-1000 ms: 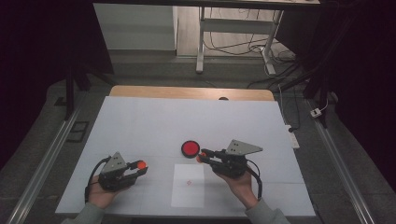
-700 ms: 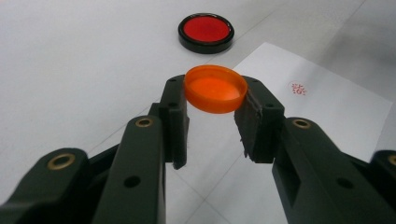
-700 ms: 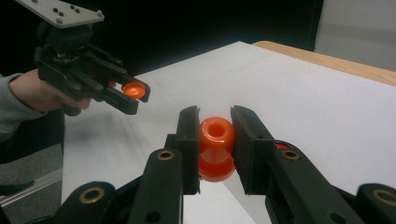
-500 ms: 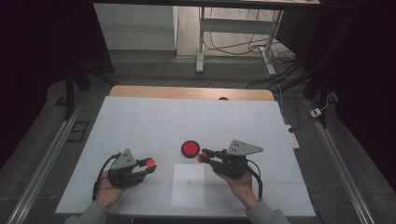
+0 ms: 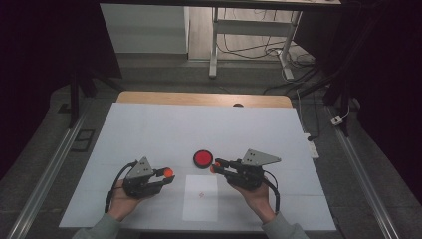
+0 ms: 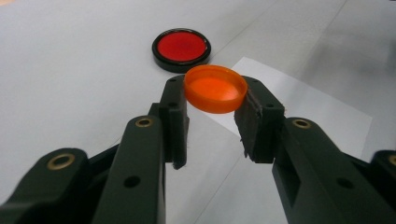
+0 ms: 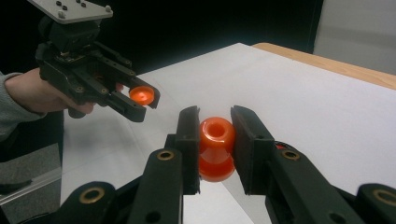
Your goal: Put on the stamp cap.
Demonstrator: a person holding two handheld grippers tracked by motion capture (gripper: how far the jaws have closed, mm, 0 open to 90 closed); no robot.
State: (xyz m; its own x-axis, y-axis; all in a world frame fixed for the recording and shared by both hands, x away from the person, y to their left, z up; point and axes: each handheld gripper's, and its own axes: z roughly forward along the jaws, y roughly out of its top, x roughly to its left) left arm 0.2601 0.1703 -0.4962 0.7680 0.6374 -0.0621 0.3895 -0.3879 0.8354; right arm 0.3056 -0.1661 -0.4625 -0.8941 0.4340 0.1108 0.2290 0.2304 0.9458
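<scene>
My left gripper is shut on an orange cap, open side up, held just above the table at the left. My right gripper is shut on a small orange bottle whose open mouth faces the camera. The two grippers point toward each other with a gap between them. In the right gripper view the left gripper with the cap shows at the upper left. A red disc in a black rim lies on the table between and just beyond the grippers.
A white sheet of paper lies on the pale table in front of the person. A wooden strip runs along the far edge. A desk frame and cables stand on the floor behind.
The left hand has moved right, toward the right gripper, with the orange cap in its jaws. The right hand has stayed in place.
</scene>
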